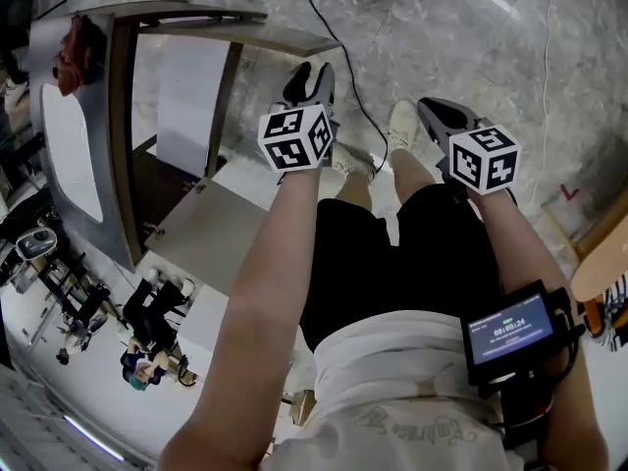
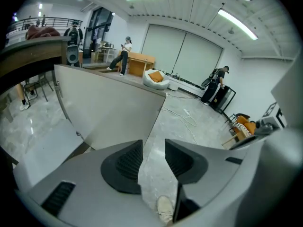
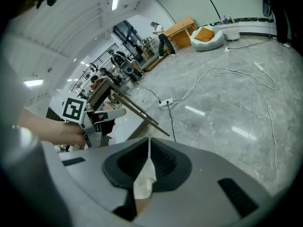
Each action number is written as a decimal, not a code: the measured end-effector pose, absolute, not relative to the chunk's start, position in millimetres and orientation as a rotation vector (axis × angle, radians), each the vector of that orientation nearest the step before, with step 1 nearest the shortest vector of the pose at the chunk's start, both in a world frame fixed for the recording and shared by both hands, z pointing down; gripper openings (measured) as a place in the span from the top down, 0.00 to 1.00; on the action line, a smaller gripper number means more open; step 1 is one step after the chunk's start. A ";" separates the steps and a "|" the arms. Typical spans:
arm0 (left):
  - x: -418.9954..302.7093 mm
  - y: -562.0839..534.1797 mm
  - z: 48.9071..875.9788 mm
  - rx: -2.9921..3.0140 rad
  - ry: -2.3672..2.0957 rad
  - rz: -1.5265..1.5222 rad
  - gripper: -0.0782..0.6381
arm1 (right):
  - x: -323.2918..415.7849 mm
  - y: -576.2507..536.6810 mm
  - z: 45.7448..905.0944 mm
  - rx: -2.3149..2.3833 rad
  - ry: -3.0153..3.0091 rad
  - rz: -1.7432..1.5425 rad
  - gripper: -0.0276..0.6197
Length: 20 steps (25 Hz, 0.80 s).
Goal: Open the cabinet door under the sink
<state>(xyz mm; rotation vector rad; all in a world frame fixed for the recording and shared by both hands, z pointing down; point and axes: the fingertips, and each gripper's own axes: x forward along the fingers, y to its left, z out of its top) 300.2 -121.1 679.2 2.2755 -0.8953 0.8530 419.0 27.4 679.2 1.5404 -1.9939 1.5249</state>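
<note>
Cabinet door (image 1: 208, 232) sits swung open just left of the left tool (image 2: 154, 157), jaws spread and empty, right tool (image 3: 147, 162) pressed together.

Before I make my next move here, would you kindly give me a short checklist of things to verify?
1. Cabinet door swung open: ok, it angles out from the cabinet frame.
2. Left gripper off the door: ok, jaws apart, nothing between them.
3. Right gripper empty: ok, jaws together, holding nothing.
4. Floor free by the feet: not ok, a black cable runs beside the shoes.
5. Inside of the cabinet: cannot tell, too dark.
</note>
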 end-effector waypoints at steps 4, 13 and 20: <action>282.4 -100.6 662.0 2.291 -0.822 0.841 0.68 | 401.7 27.0 668.3 1.467 -2.008 1.472 0.92; 152.4 -61.5 592.1 2.239 -0.957 0.749 0.68 | 308.9 2.5 607.2 1.180 -2.162 1.211 0.92; 43.1 -24.9 542.8 2.219 -1.081 0.710 0.68 | 232.7 -7.4 553.9 1.024 -2.212 1.056 0.92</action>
